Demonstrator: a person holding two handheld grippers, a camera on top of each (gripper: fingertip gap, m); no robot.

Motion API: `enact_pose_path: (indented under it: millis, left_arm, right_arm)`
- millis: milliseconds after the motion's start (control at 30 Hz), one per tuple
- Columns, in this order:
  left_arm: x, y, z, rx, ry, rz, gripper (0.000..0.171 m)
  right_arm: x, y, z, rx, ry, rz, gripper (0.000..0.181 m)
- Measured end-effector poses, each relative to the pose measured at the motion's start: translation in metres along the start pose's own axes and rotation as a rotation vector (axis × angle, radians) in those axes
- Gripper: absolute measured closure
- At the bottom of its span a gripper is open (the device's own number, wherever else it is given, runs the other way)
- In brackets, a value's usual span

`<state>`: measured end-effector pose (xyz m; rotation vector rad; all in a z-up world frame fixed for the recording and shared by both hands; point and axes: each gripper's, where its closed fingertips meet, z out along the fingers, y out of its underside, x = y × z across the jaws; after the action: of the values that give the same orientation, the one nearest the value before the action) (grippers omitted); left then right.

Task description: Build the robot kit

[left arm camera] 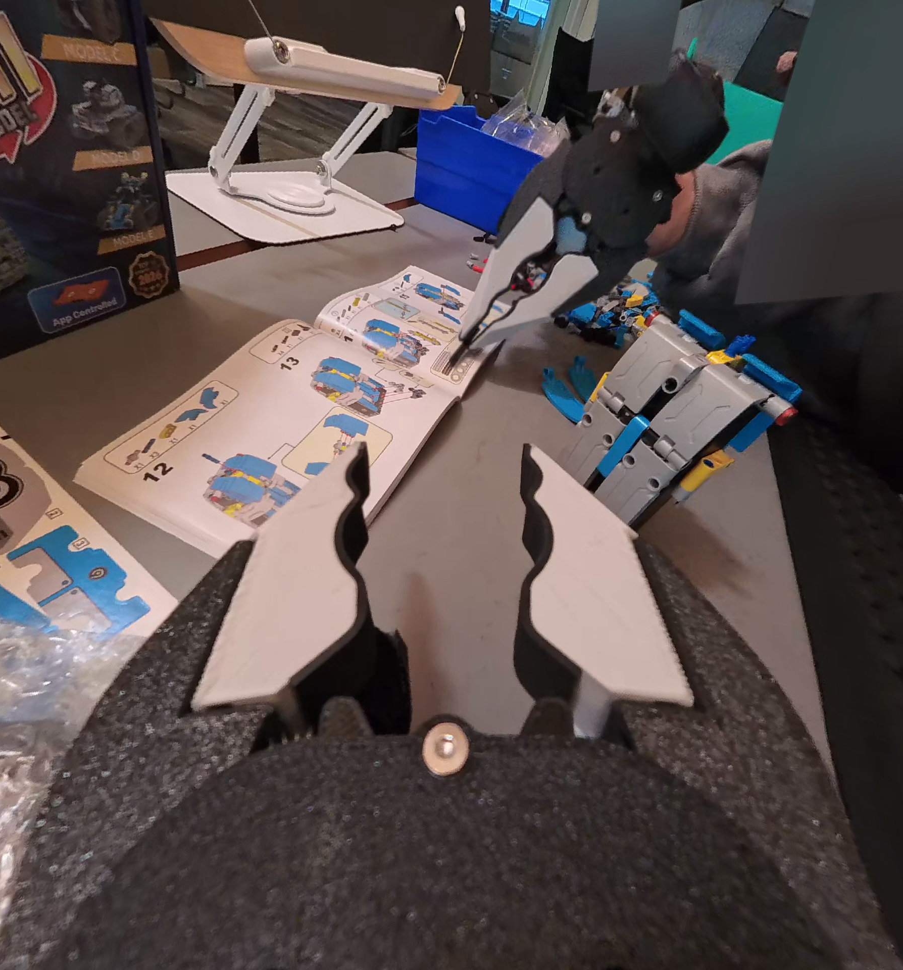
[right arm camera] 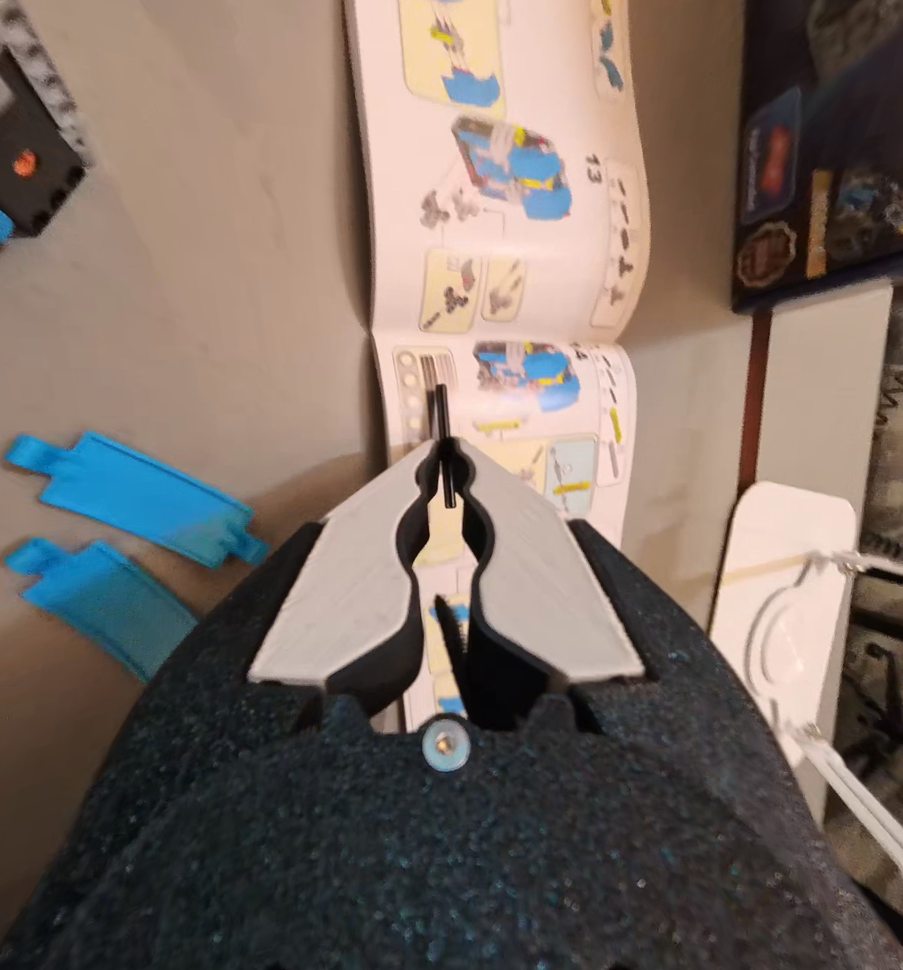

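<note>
Looking over the grey table (left arm camera: pixel 454 530), we see the open instruction booklet (left arm camera: pixel 292 414) in the middle, a dark product box (left arm camera: pixel 66 173) and a white stand (left arm camera: pixel 292 173) behind it, a blue bin (left arm camera: pixel 460 157) farther back, and the grey-and-blue brick model (left arm camera: pixel 664 420) at the right, with two blue curved panels (right arm camera: pixel 124 493) lying near it

Our right gripper (right arm camera: pixel 445 451) has its fingers closed together on a thin black rod (right arm camera: pixel 443 420). The rod is pinched only at the very tips, standing along the fingers, with one part sticking out forward over the booklet's corner and the other part behind the tips in the hollow between the fingers. Such a small grip can fail: we judge that the rod may turn or slip out if it presses on the paper, and then roll on the table

Our left gripper (left arm camera: pixel 441 472) has its fingers wide apart and holds nothing; it hovers over bare table, between the booklet's edge and the model
</note>
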<state>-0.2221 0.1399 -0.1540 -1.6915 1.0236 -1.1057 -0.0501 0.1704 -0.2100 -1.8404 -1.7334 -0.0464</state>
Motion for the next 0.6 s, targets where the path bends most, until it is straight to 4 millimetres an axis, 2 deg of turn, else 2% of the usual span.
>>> enact_pose_path:
  millis: [67, 200, 600]
  left_arm:
    - [0.001, 0.001, 0.000, -0.003, 0.004, -0.001, 0.114]
    - [0.001, 0.001, 0.000, -0.005, 0.008, -0.006, 0.114]
    - [0.001, 0.001, 0.001, -0.007, 0.019, -0.024, 0.113]
  right_arm:
    - [-0.005, -0.007, 0.006, 0.031, -0.006, 0.007, 0.178]
    - [-0.007, -0.006, 0.015, 0.005, 0.031, -0.023, 0.177]
    - [-0.008, -0.003, 0.018, 0.050, -0.097, 0.089, 0.178]
